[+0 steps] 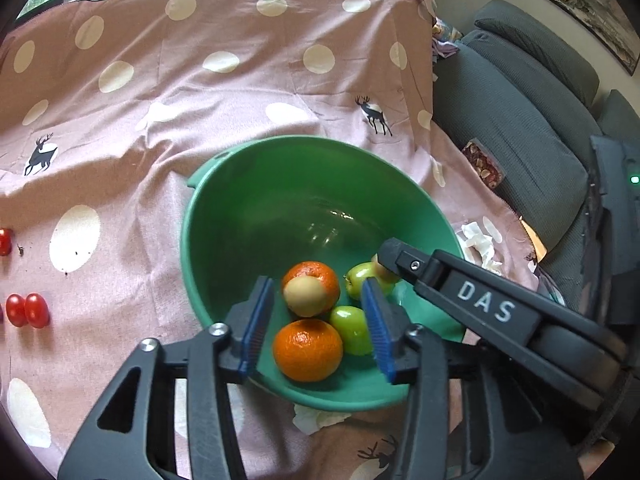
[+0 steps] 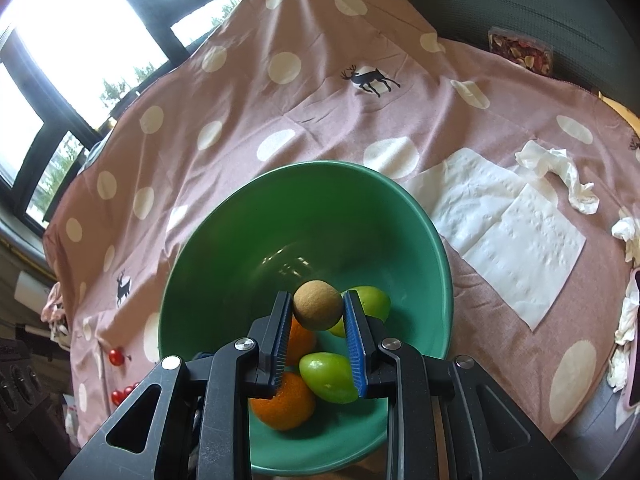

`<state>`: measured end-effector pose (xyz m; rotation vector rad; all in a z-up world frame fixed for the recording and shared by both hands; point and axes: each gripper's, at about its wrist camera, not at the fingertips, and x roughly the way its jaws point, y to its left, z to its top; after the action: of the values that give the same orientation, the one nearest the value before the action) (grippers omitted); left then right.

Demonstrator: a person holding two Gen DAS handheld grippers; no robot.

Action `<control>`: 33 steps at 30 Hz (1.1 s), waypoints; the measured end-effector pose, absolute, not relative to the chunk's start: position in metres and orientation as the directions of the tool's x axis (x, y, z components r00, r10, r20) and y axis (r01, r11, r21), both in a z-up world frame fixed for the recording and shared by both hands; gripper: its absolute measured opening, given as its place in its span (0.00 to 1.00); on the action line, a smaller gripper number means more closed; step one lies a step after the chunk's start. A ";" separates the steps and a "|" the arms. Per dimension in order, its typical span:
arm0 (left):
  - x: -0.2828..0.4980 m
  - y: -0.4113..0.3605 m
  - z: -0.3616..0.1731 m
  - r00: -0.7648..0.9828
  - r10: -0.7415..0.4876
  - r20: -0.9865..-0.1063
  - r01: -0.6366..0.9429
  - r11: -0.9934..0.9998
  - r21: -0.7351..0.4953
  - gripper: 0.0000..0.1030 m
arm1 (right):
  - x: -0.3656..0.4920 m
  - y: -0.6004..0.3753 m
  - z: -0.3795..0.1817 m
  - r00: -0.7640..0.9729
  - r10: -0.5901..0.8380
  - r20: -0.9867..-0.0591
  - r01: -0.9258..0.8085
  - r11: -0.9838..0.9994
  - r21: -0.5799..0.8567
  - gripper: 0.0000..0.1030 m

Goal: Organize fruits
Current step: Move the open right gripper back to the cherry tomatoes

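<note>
While the right gripper pinches a brown fruit over the green bowl, the left gripper hangs part open and empty above the oranges. I judge the drop comes next: open the right jaws gently.

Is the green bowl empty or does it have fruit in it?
Not empty. The green bowl holds two oranges and two green fruits.

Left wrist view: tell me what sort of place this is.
Probably a home living room: a grey sofa beside the cloth-covered table, a framed picture on the wall, and a window behind.
</note>
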<state>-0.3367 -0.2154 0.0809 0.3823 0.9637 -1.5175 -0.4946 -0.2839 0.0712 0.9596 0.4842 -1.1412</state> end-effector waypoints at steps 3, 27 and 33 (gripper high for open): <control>-0.327 -0.207 0.088 -0.197 -0.663 -0.723 0.932 0.102 -0.347 0.48 | -0.491 -0.283 0.074 0.378 -0.544 -0.749 0.917 0.110 0.383 0.26; -0.141 -0.118 0.077 0.105 -0.643 -0.758 0.768 0.537 -0.349 0.59 | -0.380 -0.238 0.095 0.527 -0.473 -0.707 0.830 0.467 0.306 0.33; -0.125 -0.124 0.056 0.093 -0.601 -0.794 0.744 0.572 -0.346 0.55 | -0.321 -0.231 0.080 0.597 -0.294 -0.746 0.723 0.599 0.343 0.33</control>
<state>-0.1248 -0.1237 0.0563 0.1590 1.0871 -1.0037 -0.3211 -0.2314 0.0801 0.6934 0.6958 -0.6486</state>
